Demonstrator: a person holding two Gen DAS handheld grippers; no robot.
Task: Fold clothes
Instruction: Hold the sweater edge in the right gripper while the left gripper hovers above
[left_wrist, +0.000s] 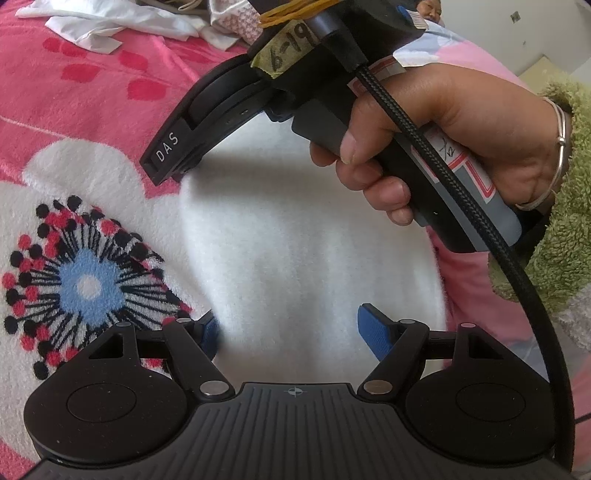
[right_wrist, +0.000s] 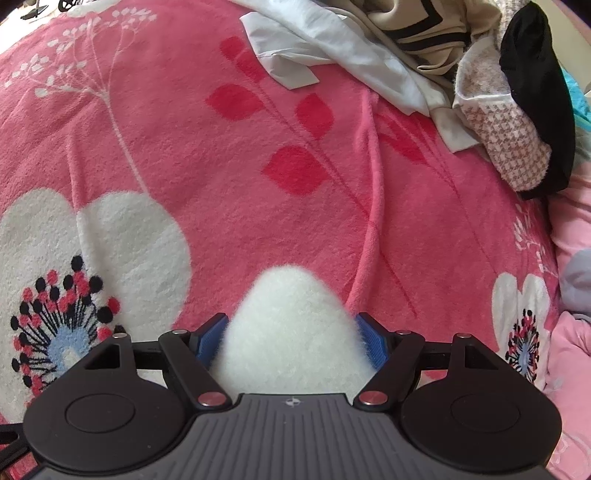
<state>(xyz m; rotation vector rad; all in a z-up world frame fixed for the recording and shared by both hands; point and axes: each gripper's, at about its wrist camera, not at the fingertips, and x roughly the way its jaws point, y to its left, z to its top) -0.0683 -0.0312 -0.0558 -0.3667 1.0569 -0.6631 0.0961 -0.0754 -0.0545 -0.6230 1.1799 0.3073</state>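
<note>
One pink floral blanket fills both views, and on it lies one fluffy white garment, dead centre in the left wrist view and poking up at 6 o'clock in the right wrist view. Up at 1 o'clock in the right view sits one heap of clothes, with white, beige-striped, houndstooth and black pieces showing; the left view catches only its edge at 12 o'clock. Two grippers here: the left gripper stands released, blue pads wide apart over the white fleece, nothing pressed. The right gripper has the fleece bulging between its spread blue pads; whether they truly pinch it, I cannot tell. Only the left view shows the person's hand around the right gripper's handle at 1 o'clock, a finger marked "DAS", tape reading "6-19".
</note>
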